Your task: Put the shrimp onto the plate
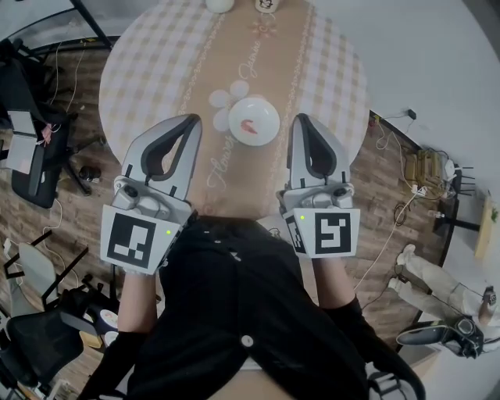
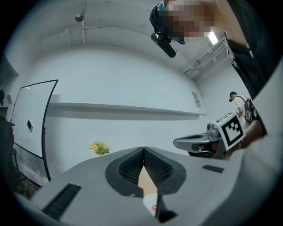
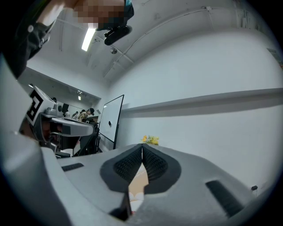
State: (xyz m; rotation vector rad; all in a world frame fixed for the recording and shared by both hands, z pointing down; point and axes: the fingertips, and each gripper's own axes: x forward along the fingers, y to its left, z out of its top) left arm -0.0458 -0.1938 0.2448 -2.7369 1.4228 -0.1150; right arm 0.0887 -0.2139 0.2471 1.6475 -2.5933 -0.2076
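Observation:
A white plate (image 1: 253, 120) stands on the tan runner of the round table (image 1: 148, 70), and a small pink-red shrimp (image 1: 250, 125) lies on it. My left gripper (image 1: 193, 119) hovers just left of the plate, its jaws closed tip to tip with nothing between them. To the plate's right, my right gripper (image 1: 301, 119) is shut and empty too. In the left gripper view the jaws meet at the tips (image 2: 143, 149), and a sliver of the plate (image 2: 152, 206) shows through the gap below. The right gripper view shows its jaws (image 3: 142, 145) closed the same way.
Two white items (image 1: 219, 4) (image 1: 266, 5) sit at the table's far edge. Black chairs (image 1: 31, 156) stand on the floor at left; cables and a power strip (image 1: 414, 191) lie at right. Both gripper views face a white wall with yellow flowers (image 2: 101, 147) and a whiteboard (image 3: 110, 123).

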